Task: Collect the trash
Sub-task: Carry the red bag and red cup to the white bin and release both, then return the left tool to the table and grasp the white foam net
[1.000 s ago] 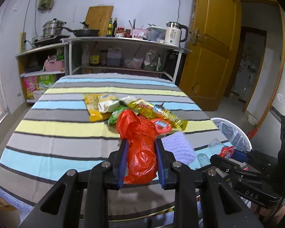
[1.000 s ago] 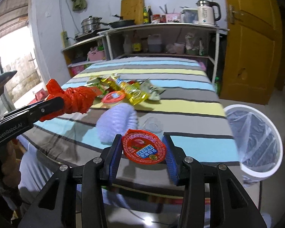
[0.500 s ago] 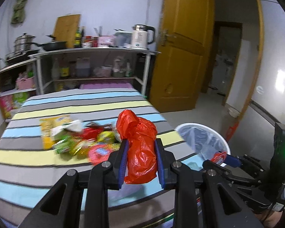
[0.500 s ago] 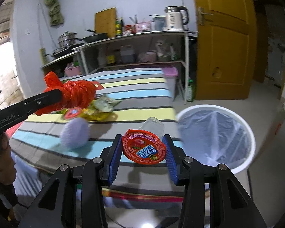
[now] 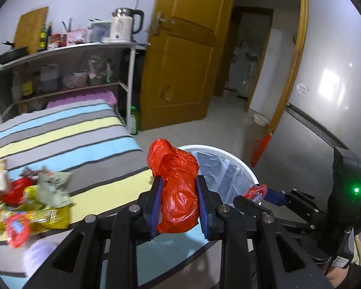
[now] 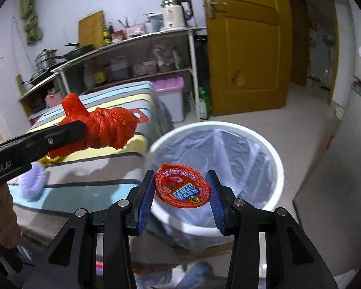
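Note:
My left gripper [image 5: 178, 196] is shut on a crumpled red plastic bag [image 5: 177, 187] and holds it above the table's right edge, just left of the white trash bin [image 5: 240, 161]. The bag also shows in the right wrist view [image 6: 103, 127]. My right gripper [image 6: 182, 190] is shut on a round red foil lid [image 6: 182, 186] and holds it over the near rim of the bin [image 6: 274, 159], which is lined with a clear bag. The lid also shows in the left wrist view [image 5: 255, 192].
Several snack wrappers [image 5: 33, 200] and a purple scrubber [image 6: 33, 178] lie on the striped table [image 5: 67, 132]. A metal shelf with a kettle [image 5: 125, 26] stands behind. A yellow door [image 6: 248, 45] and a green bottle [image 6: 204, 103] are beyond the bin.
Both grippers have swung to the right, away from the wrapper pile and toward the bin. The right gripper with the lid is now over the bin's near rim.

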